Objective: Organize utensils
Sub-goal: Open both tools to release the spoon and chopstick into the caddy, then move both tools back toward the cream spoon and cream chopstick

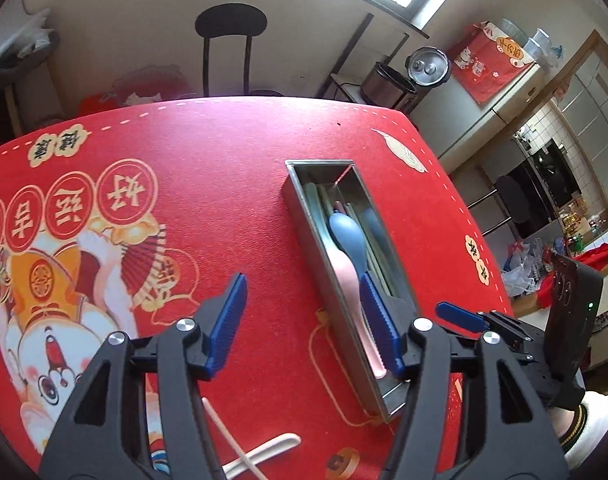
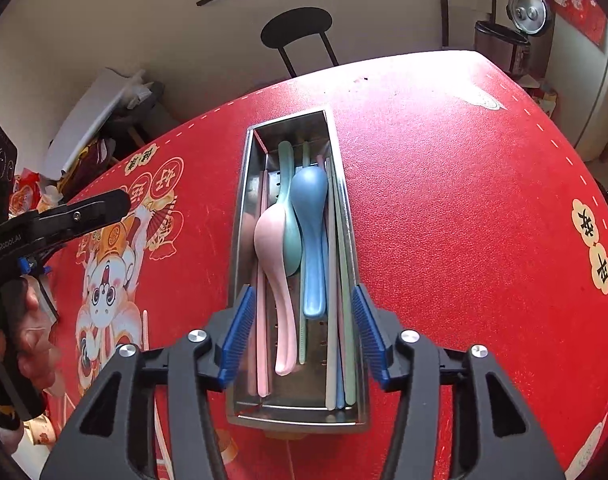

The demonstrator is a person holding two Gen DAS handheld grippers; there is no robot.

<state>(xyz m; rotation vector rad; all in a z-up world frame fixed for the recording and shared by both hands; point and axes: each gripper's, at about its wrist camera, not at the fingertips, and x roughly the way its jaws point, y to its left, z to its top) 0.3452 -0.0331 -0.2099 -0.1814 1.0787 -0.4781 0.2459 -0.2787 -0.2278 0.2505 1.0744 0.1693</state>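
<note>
A long steel utensil box (image 2: 239, 216) lies on the red tablecloth and holds a pink spoon (image 2: 277, 276), a blue spoon (image 2: 312, 240), a green spoon (image 2: 289, 200) and several pastel chopsticks (image 2: 338, 320). My right gripper (image 2: 301, 330) is open and empty, its fingers spread above the box's near end. My left gripper (image 1: 304, 320) is open and empty, just left of the box (image 1: 316, 236). A cream spoon (image 1: 263, 454) and a cream chopstick (image 1: 227, 432) lie on the cloth under the left gripper. The right gripper's blue fingertip (image 1: 460, 315) shows in the left wrist view.
The red tablecloth (image 2: 444, 200) carries a cartoon print on its left half (image 1: 63, 280). A black chair (image 1: 227, 40) stands behind the far edge. A rice cooker (image 1: 408, 76) sits on a side shelf. The left gripper's body (image 2: 55, 216) and hand show at the left.
</note>
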